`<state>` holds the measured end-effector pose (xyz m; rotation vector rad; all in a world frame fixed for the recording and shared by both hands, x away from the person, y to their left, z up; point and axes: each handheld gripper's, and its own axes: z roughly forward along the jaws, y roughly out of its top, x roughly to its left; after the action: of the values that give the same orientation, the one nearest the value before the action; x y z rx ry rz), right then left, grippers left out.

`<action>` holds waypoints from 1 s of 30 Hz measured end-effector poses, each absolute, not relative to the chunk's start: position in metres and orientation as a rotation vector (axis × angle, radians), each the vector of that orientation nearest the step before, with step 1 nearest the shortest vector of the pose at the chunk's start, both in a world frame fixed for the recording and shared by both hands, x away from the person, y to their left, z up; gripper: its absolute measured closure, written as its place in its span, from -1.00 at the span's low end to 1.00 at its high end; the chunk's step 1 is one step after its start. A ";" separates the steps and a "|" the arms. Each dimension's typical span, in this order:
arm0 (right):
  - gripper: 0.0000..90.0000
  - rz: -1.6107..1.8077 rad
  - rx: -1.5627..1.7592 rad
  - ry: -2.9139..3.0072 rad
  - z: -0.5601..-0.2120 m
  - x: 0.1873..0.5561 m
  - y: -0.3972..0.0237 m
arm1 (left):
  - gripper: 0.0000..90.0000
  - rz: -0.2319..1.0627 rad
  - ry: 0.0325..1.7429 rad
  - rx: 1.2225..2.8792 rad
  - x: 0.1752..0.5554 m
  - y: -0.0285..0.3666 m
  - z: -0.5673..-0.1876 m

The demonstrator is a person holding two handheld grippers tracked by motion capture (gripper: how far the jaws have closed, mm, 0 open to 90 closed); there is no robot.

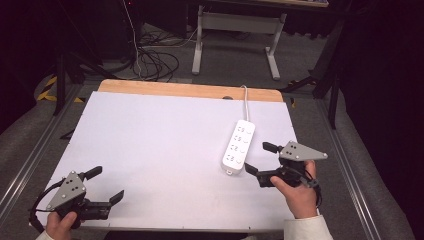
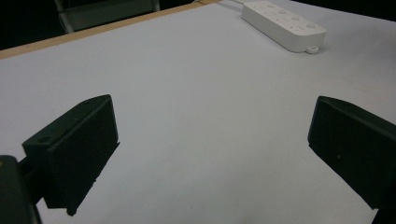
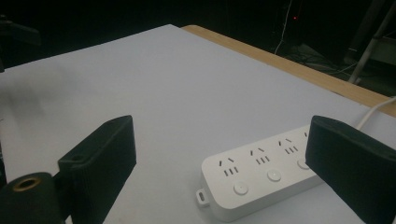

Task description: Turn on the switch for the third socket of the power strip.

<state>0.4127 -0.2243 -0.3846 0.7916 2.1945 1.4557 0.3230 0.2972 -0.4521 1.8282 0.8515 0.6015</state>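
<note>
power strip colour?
White power strip, white cable; clearest in the right gripper view.

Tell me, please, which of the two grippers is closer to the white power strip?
The right gripper. Its open jaws point at the near end of the power strip, while the left gripper is far away at the table's opposite near corner.

A lab or recording studio, by the look of it: a white-topped table (image 1: 165, 145) with a wooden far edge stands on grey carpet, black curtains close in the sides, loose cables (image 1: 155, 62) sprawl on the floor beyond the far edge, beside a metal-legged desk frame (image 1: 235, 37).
</note>
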 end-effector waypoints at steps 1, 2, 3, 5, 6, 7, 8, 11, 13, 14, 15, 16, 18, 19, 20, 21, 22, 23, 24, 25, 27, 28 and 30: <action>-0.80 1.462 0.793 2.191 -0.390 0.409 -0.226 | -0.95 0.603 0.851 1.826 0.323 0.297 -0.452; -0.80 1.461 0.798 2.195 -0.394 0.408 -0.227 | -0.95 0.604 0.852 1.825 0.323 0.297 -0.452; -0.80 1.463 0.806 2.203 -0.398 0.407 -0.228 | -0.95 0.606 0.855 1.821 0.322 0.297 -0.452; -0.80 1.467 0.818 2.218 -0.402 0.407 -0.228 | -0.95 0.603 0.859 1.818 0.321 0.297 -0.452; -0.80 1.478 0.834 2.229 -0.406 0.407 -0.229 | -0.95 0.589 0.860 1.820 0.321 0.297 -0.451; -0.80 1.492 0.847 2.238 -0.410 0.406 -0.230 | -0.95 0.573 0.858 1.816 0.321 0.298 -0.451; -0.80 1.502 0.860 2.237 -0.413 0.406 -0.230 | -0.95 0.560 0.860 1.813 0.321 0.299 -0.450; -0.80 1.482 0.859 2.247 -0.424 0.405 -0.231 | -0.96 0.573 0.866 1.813 0.321 0.301 -0.450; -0.80 1.453 0.849 2.257 -0.431 0.404 -0.230 | -0.96 0.576 0.878 1.806 0.321 0.302 -0.451; -0.81 1.437 0.840 2.260 -0.435 0.404 -0.230 | -0.96 0.585 0.876 1.807 0.321 0.303 -0.450; -0.81 1.425 0.828 2.263 -0.438 0.404 -0.230 | -0.96 0.584 0.880 1.802 0.320 0.303 -0.450; -0.81 1.422 0.811 2.265 -0.444 0.404 -0.230 | -0.96 0.584 0.881 1.799 0.320 0.303 -0.451; -0.81 1.426 0.807 2.264 -0.447 0.404 -0.230 | -0.96 0.587 0.882 1.805 0.320 0.304 -0.451; -0.81 1.432 0.802 2.268 -0.449 0.404 -0.231 | -0.96 0.585 0.878 1.809 0.320 0.304 -0.451; -0.81 1.437 0.797 2.273 -0.452 0.404 -0.231 | -0.96 0.585 0.872 1.814 0.320 0.305 -0.450; -0.81 1.439 0.792 2.276 -0.455 0.404 -0.232 | -0.96 0.585 0.869 1.813 0.320 0.304 -0.451; -0.81 1.436 0.787 2.284 -0.461 0.403 -0.232 | -0.95 0.589 0.869 1.816 0.319 0.305 -0.451; -0.81 1.436 0.787 2.284 -0.461 0.403 -0.232 | -0.95 0.596 0.867 1.824 0.320 0.305 -0.451; -0.81 1.420 0.797 2.293 -0.466 0.403 -0.233 | -0.95 0.599 0.869 1.820 0.320 0.306 -0.451; -0.81 1.414 0.804 2.297 -0.469 0.404 -0.232 | -0.95 0.592 0.872 1.817 0.320 0.306 -0.452; -0.81 1.391 0.819 2.311 -0.475 0.405 -0.232 | -0.95 0.599 0.871 1.819 0.320 0.306 -0.452; -0.81 1.391 0.819 2.311 -0.475 0.405 -0.232 | -0.95 0.597 0.871 1.819 0.320 0.306 -0.452; -0.81 1.360 0.840 2.338 -0.483 0.405 -0.231 | -0.95 0.589 0.877 1.816 0.319 0.306 -0.453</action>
<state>0.4054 -0.2310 -0.4826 0.8397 2.3376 1.3601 0.3189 0.3061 -0.4533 1.8157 0.8771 0.5887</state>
